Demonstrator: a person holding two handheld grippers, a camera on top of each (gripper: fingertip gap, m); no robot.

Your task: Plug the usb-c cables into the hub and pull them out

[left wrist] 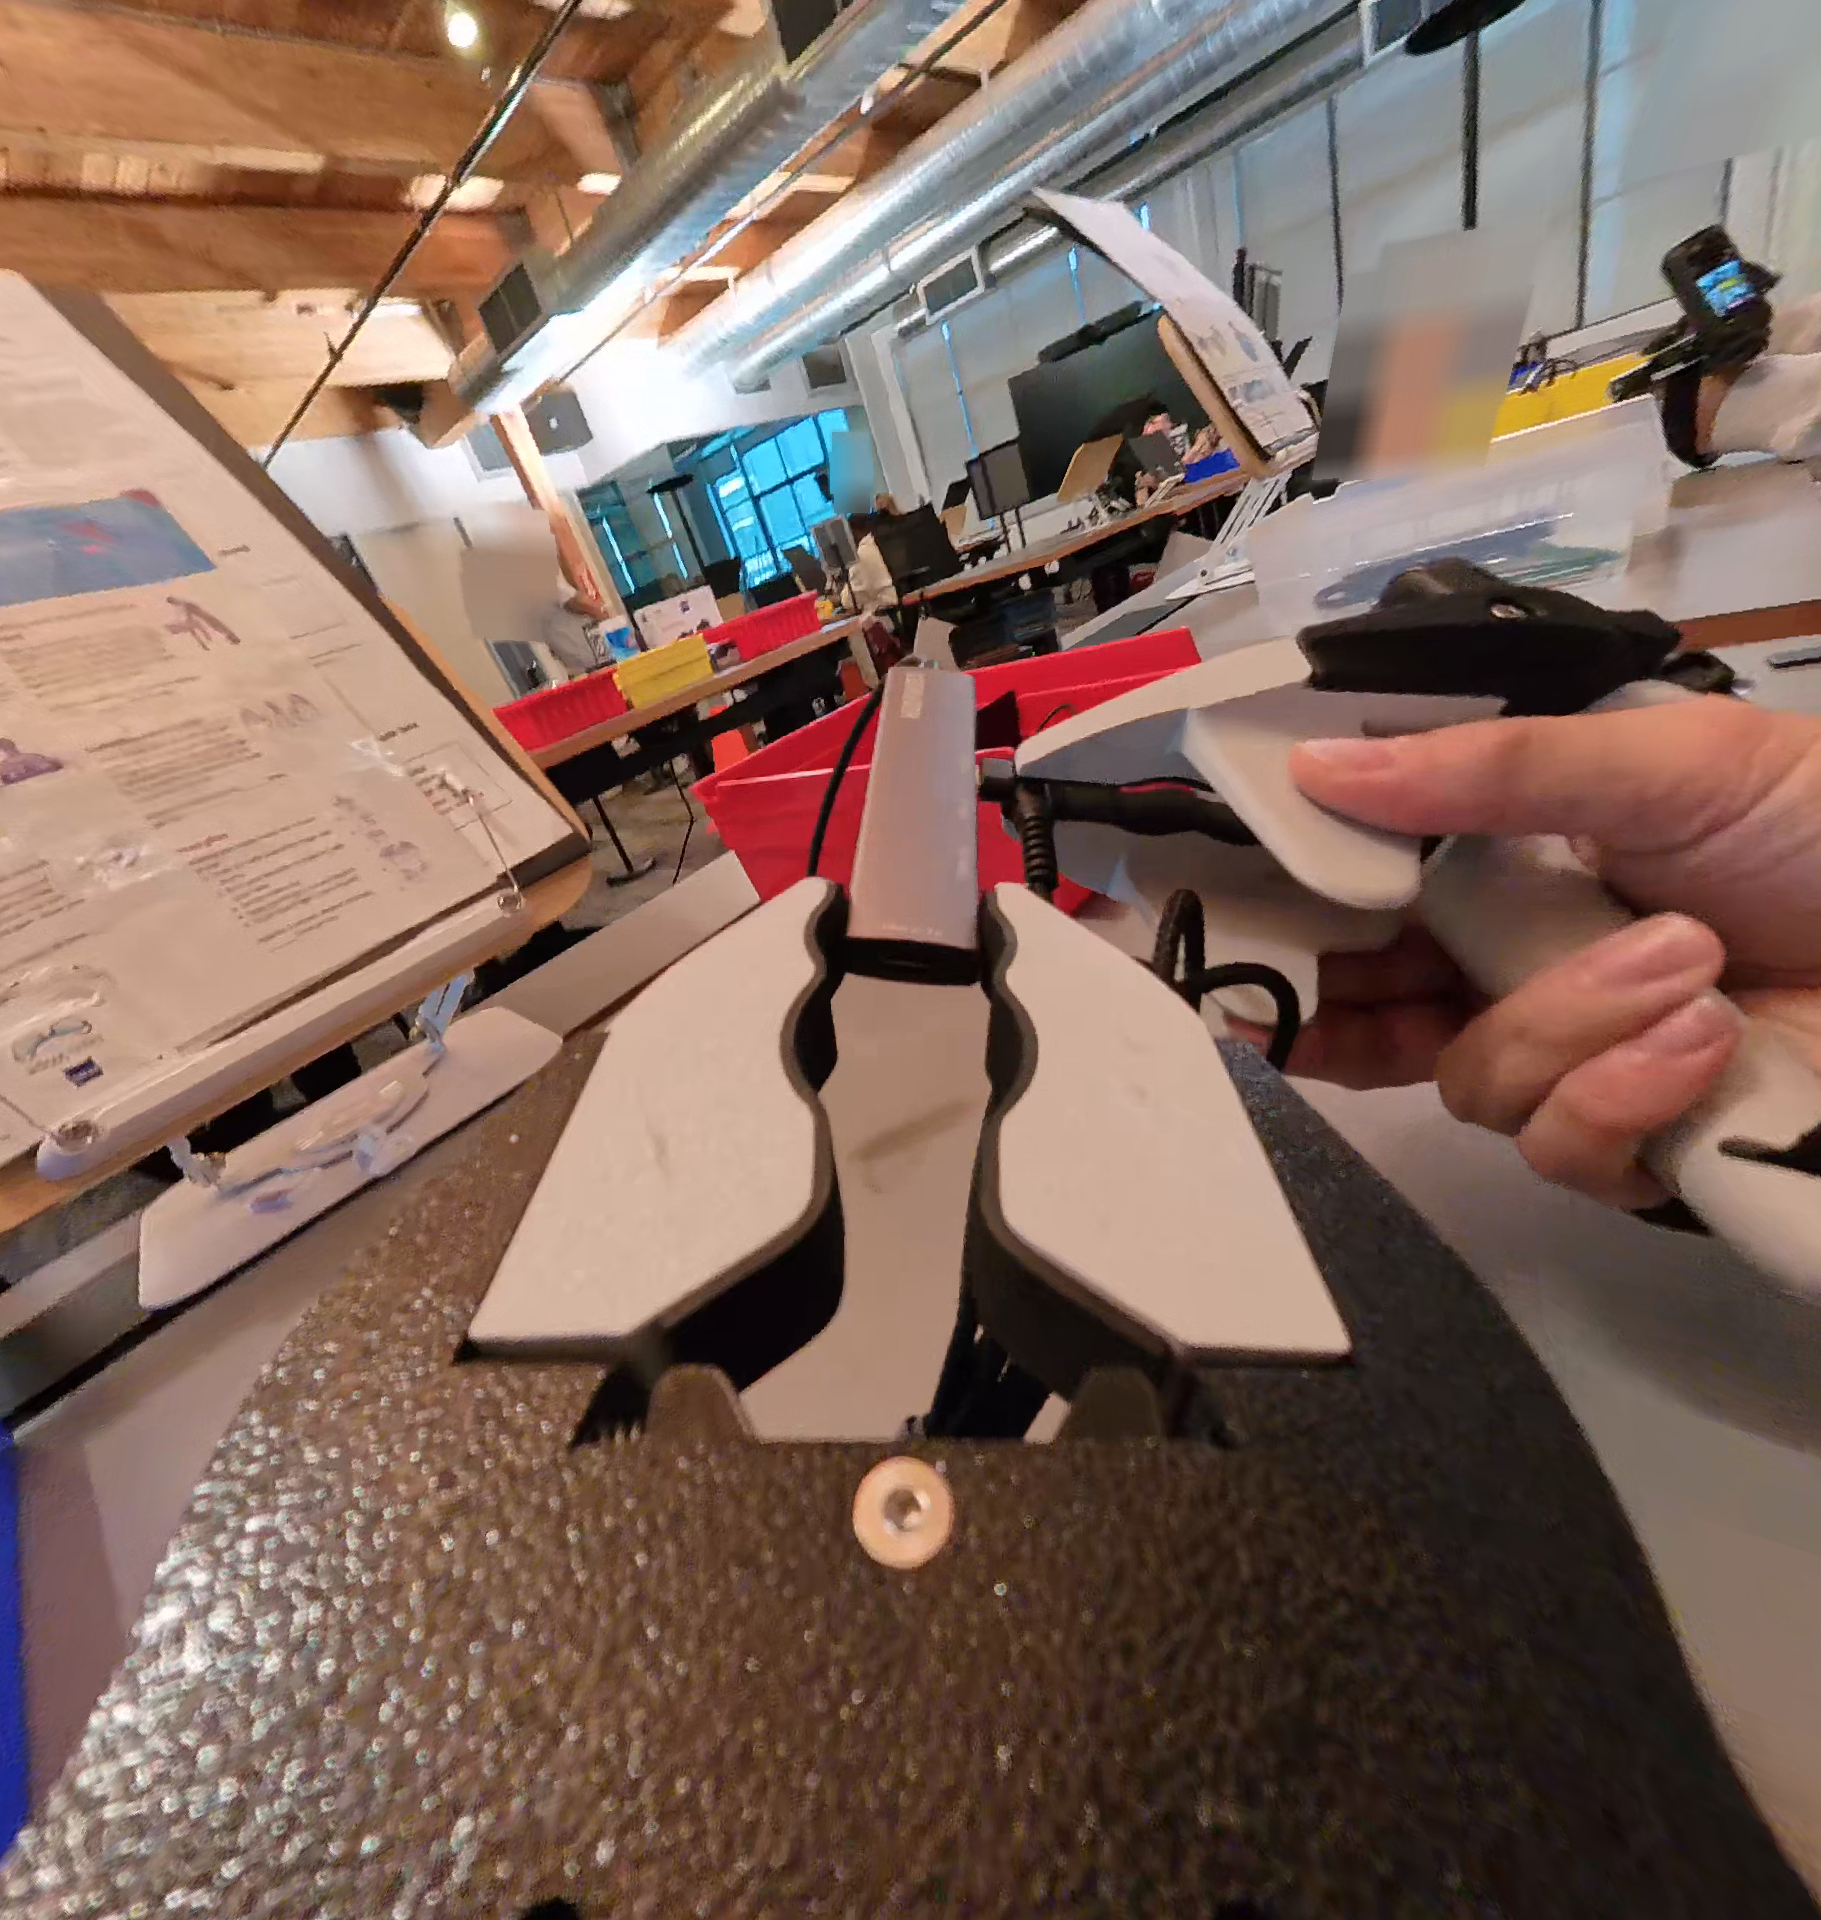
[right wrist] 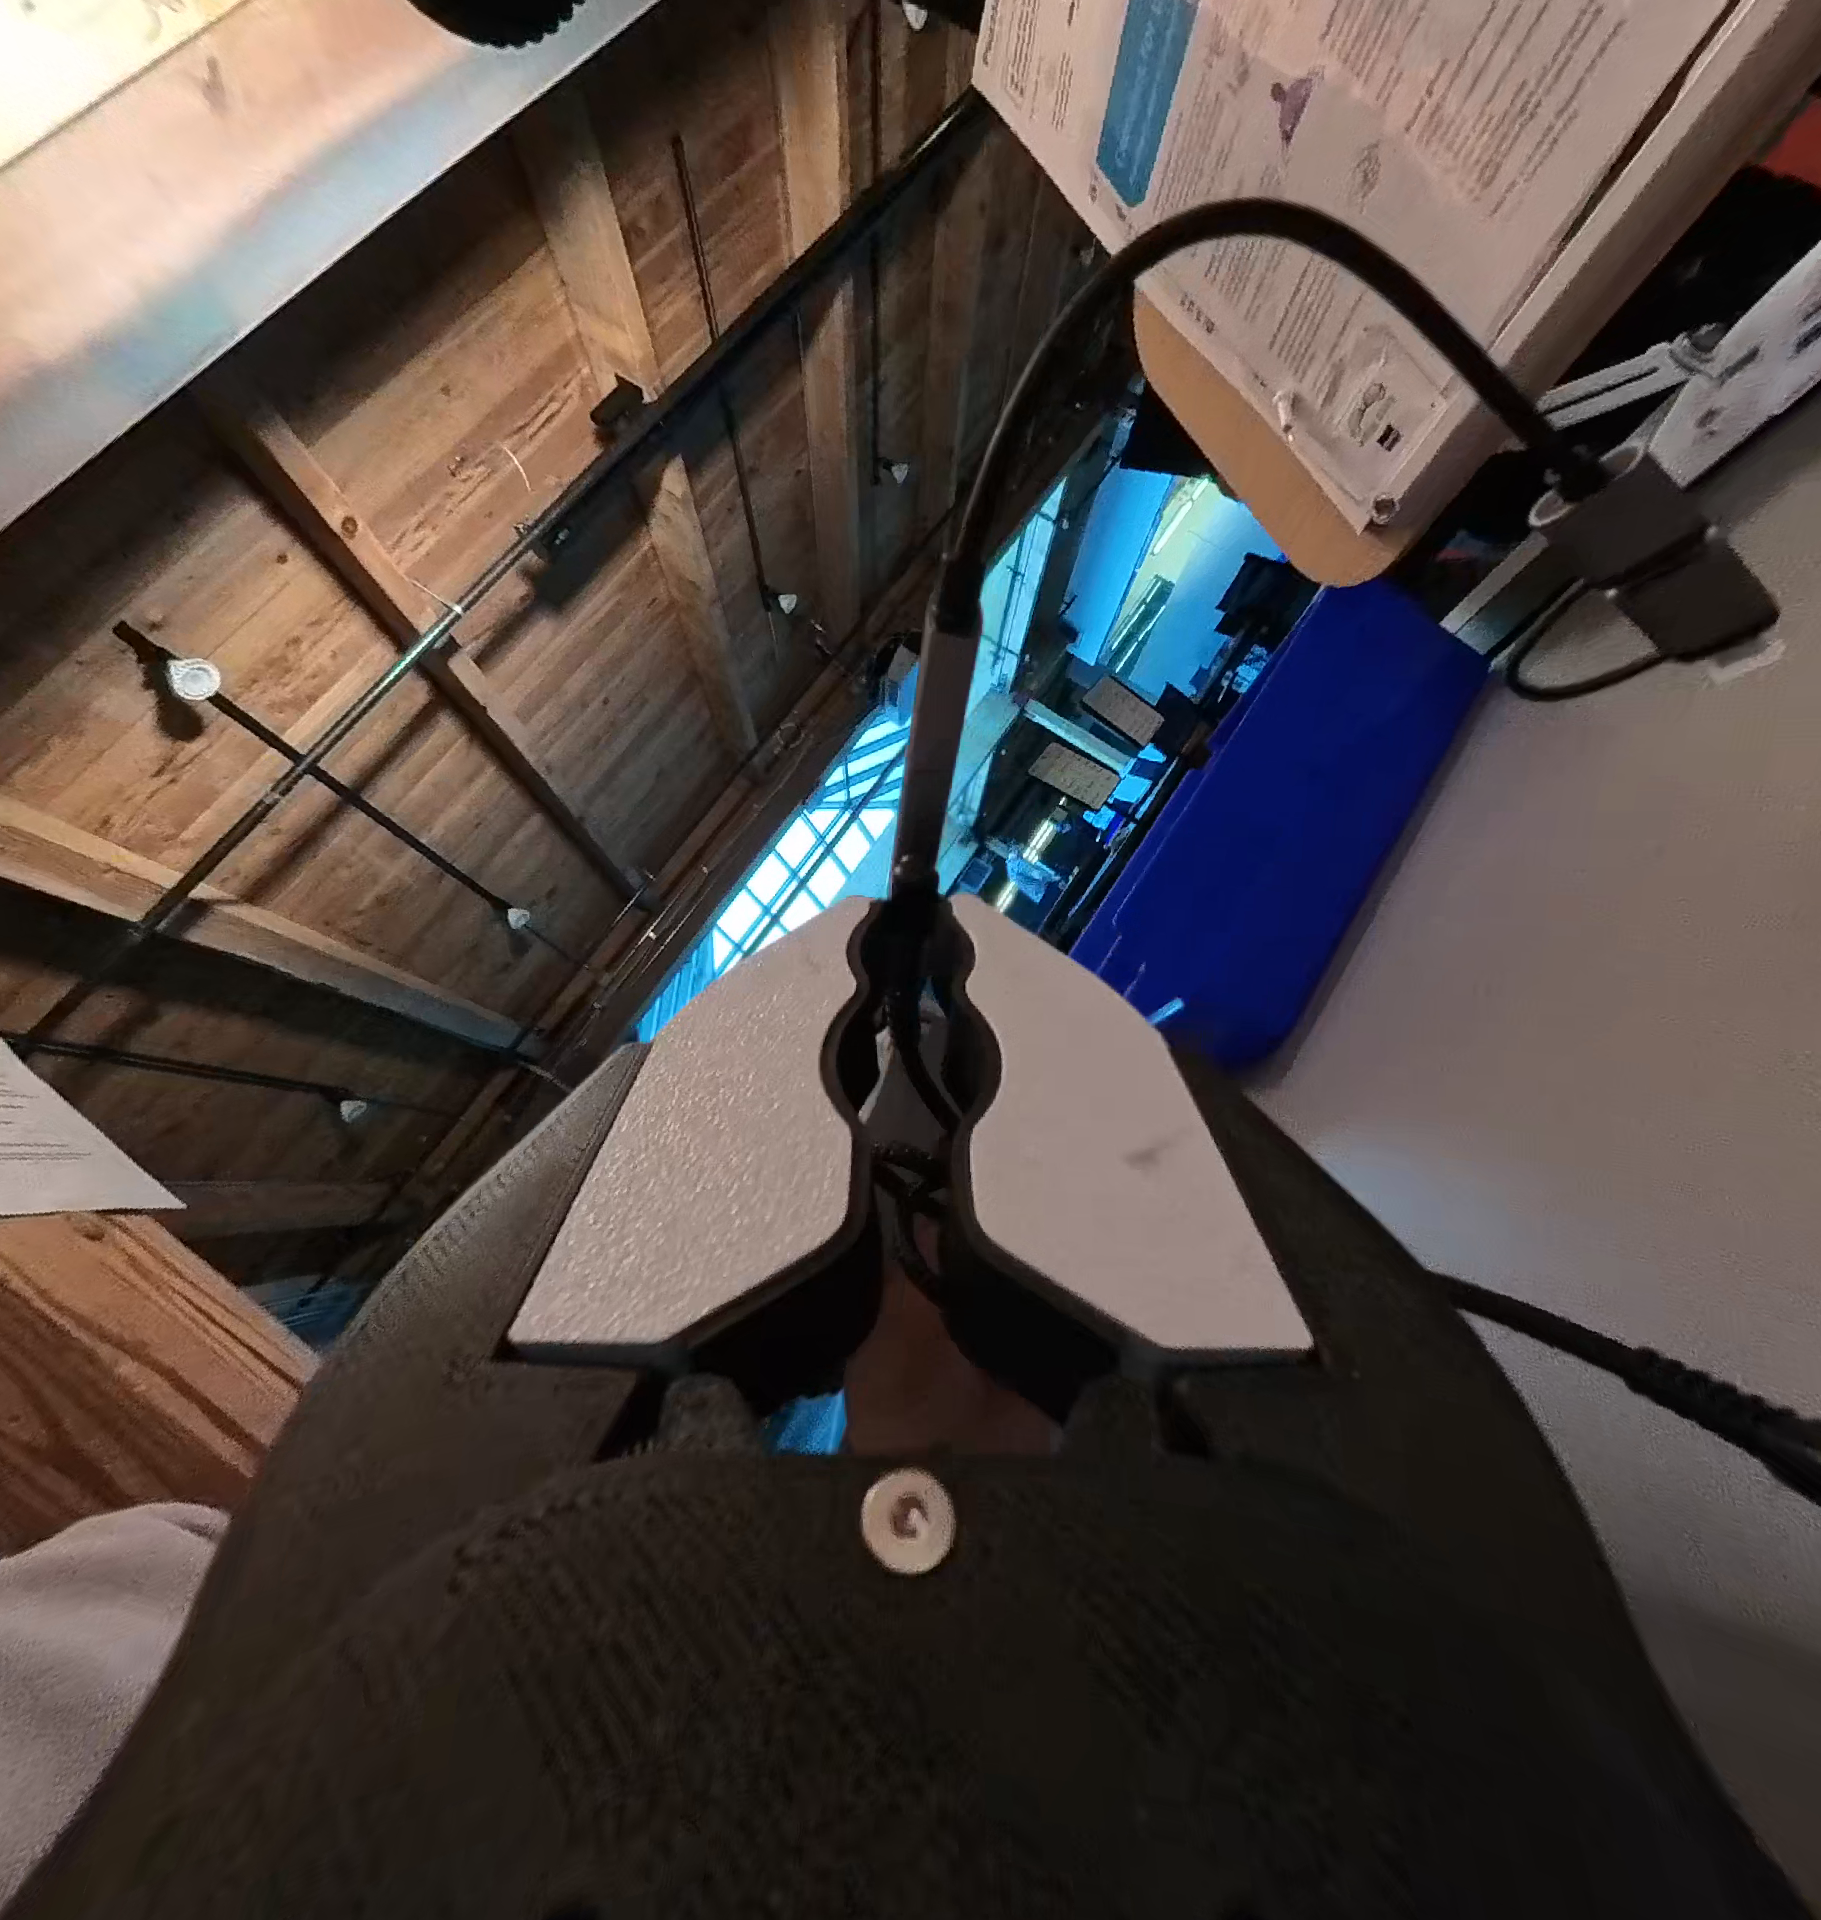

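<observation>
The left claw (left wrist: 911, 920) is clenched on the near end of the hub (left wrist: 914, 805), a slim grey metal bar that points away from the camera, lifted above the counter (left wrist: 1508, 1174). A thin black lead runs off the hub's far left side and down behind the left finger.

From the right, the right claw (left wrist: 999, 769) reaches in with its tip against the hub's right edge, and a bare hand (left wrist: 1633, 935) wraps its pale handle. In the left wrist view a black usb-c cable (left wrist: 1031, 821) with a ribbed strain relief sits right at that tip, its plug touching the hub's side (whether it is fully seated in a port cannot be told), and the cable loops down behind the claw.

The right wrist view shows its own fingers (right wrist: 740, 1122) closed on the black cable (right wrist: 901, 987), pinched at the tips, with the hub (right wrist: 932, 727) seen edge-on just beyond and the thin lead arching up and over to the right. A second braided cable (right wrist: 1664, 1387) lies across the pale counter on the right.

On the left of the left wrist view a printed sheet on a wooden stand (left wrist: 210, 665) leans over the counter. A red bin (left wrist: 781, 821) stands beyond the hub, and a blue bin (right wrist: 1290, 821) sits at the counter's edge in the right wrist view.
</observation>
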